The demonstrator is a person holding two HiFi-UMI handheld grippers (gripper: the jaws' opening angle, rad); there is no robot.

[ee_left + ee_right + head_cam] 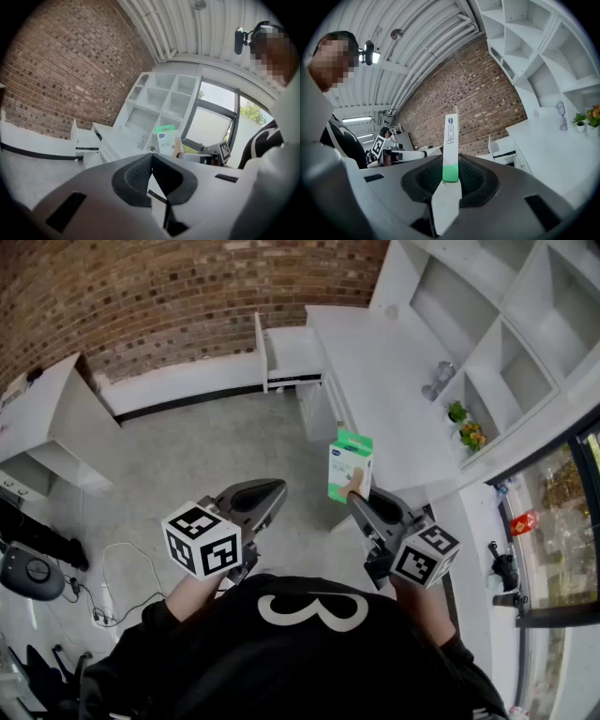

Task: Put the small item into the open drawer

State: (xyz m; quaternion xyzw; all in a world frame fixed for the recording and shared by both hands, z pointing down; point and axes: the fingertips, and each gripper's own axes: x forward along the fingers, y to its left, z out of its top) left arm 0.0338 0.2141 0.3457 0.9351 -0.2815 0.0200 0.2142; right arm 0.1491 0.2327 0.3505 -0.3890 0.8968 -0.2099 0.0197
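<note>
Where the long white surface (375,381) runs away from the person toward the brick wall (141,306), its far end carries the open drawer (292,354), pulled out to the left above the grey floor (206,456). White shelving (487,324) stands along the right side of the surface. Two small potted plants (464,426) and a slim greyish vessel (438,381) sit at its foot. A low white cabinet (56,423) stands by the wall at left, and loose cables (108,601) trail over the floor near it.

The drawer is seen only from a steep angle, so nothing inside it can be made out. The print on the small item (350,465) is too small to read. The person's black top (300,652) fills the lower edge of the head view, and the window (562,512) at right is cut off by the frame.

The small item is a thin, flat carton, white with green bands. It is held up in the air by the near end of the surface, well apart from the drawer. The right gripper (359,501) pinches its near end between dark ribbed pads (426,180), and in the right gripper view the carton shows edge-on as a narrow strip. The left gripper (269,491) hangs beside it over the floor, jaws pressed together on nothing. Both grippers have smooth grey shells, and each bears a white cube (202,540) with black square markers.
</note>
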